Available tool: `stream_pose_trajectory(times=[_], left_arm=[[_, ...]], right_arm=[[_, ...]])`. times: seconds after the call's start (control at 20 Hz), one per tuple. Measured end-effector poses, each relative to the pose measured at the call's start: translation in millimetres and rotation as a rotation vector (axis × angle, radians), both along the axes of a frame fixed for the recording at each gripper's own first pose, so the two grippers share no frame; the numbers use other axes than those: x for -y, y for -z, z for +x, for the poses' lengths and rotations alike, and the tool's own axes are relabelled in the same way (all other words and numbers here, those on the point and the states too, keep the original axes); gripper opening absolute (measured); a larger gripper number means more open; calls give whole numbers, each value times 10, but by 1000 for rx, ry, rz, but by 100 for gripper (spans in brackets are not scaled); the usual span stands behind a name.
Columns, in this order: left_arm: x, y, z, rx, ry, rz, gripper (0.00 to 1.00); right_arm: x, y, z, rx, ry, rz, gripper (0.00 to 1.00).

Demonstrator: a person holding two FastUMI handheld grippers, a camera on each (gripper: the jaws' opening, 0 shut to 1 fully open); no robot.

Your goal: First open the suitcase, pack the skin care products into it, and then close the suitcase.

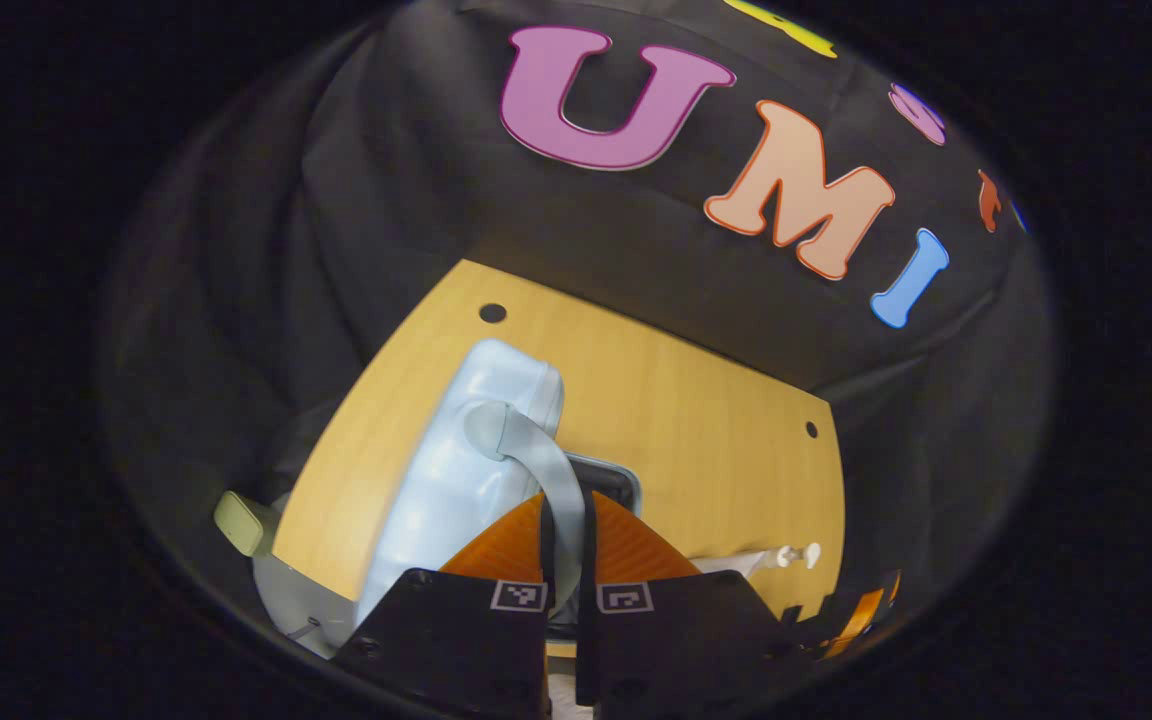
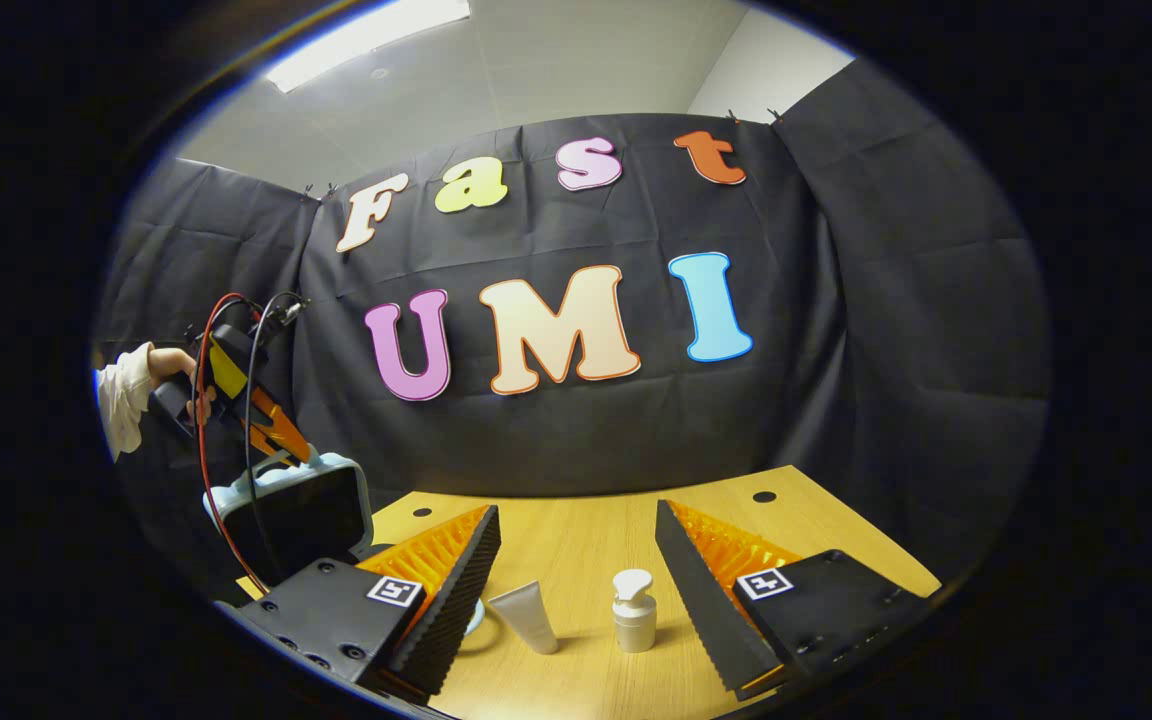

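Note:
My left gripper [image 1: 564,505] is shut on the pale blue handle strap [image 1: 526,440] of the light blue suitcase lid [image 1: 446,480]. In the right gripper view the lid [image 2: 291,510] stands raised at the far left, its dark lining facing me, with the left gripper [image 2: 271,425] on its top edge and a hand [image 2: 156,370] holding that gripper. My right gripper [image 2: 576,560] hangs open above the table. Between and beyond its fingers stand a white tube [image 2: 526,618] and a white pump bottle [image 2: 634,612]. The pump bottle's head [image 1: 796,553] peeks in at the right.
The wooden table [image 2: 586,530] has holes near its back edge and ends at the black cloth wall. A pale round thing [image 2: 474,618] is partly hidden behind my right gripper's left finger. Red and black cables [image 2: 204,470] hang from the left gripper.

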State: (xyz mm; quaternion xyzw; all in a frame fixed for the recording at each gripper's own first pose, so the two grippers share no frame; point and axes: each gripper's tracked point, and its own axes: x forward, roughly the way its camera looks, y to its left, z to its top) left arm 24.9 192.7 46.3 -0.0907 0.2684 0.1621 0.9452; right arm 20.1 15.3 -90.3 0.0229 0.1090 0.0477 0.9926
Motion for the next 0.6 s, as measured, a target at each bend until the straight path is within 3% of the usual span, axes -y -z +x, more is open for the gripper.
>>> stream_pose_trajectory(times=[0.6], left_arm=[[-1220, -142, -308, 82, -111, 118, 4]], right_arm=[[-337, -75, -121, 17, 10, -21, 98]])
